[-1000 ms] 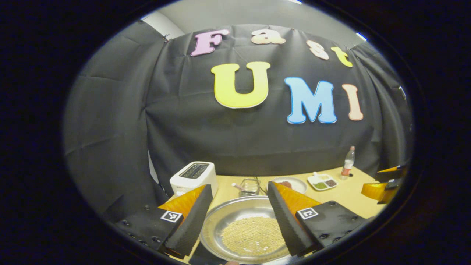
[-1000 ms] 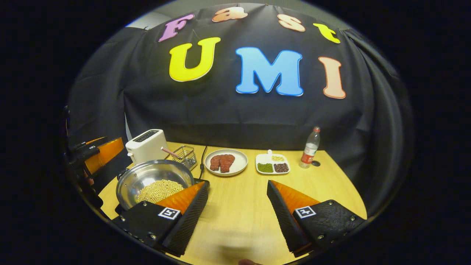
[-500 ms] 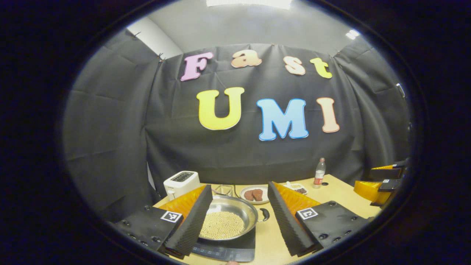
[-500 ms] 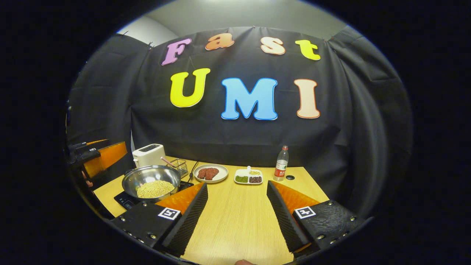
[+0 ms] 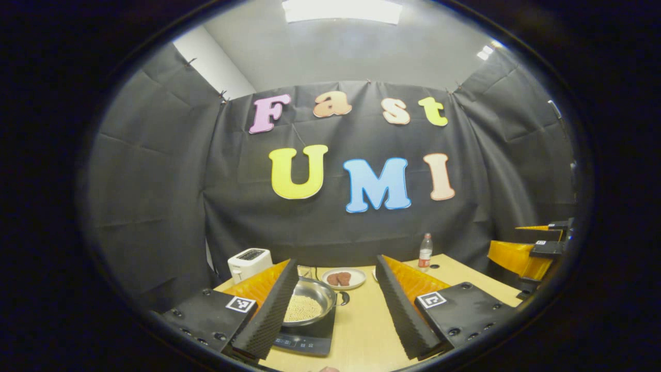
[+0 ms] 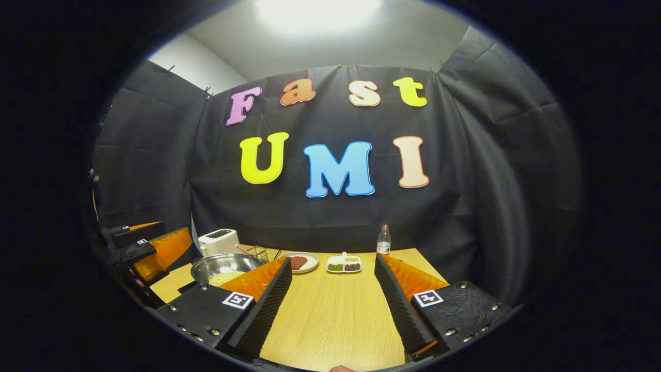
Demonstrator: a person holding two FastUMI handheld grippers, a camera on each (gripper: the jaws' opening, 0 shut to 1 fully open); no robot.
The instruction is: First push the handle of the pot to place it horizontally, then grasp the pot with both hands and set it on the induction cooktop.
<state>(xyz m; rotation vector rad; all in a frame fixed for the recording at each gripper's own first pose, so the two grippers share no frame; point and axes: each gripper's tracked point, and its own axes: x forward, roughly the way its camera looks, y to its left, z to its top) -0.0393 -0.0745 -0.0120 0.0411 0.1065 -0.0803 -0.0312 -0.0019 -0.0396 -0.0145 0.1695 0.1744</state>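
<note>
In the right gripper view a broad strip of bare table [image 6: 335,315] runs toward 12 o'clock between the wide-apart fingers of the right gripper [image 6: 333,305]. That strip ends at a plate [image 6: 303,262], a divided tray [image 6: 344,265] and a bottle [image 6: 382,242] along the far edge. At 10 o'clock the pot [image 6: 223,265], toaster [image 6: 219,241] and wire basket [image 6: 257,253] crowd the corner, with the left gripper [image 6: 150,248] just beside them at 9 o'clock.

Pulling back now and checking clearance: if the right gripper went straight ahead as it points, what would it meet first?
Likely bare table between the open right gripper's fingers, then perhaps the divided dish; depth is unclear.
</note>
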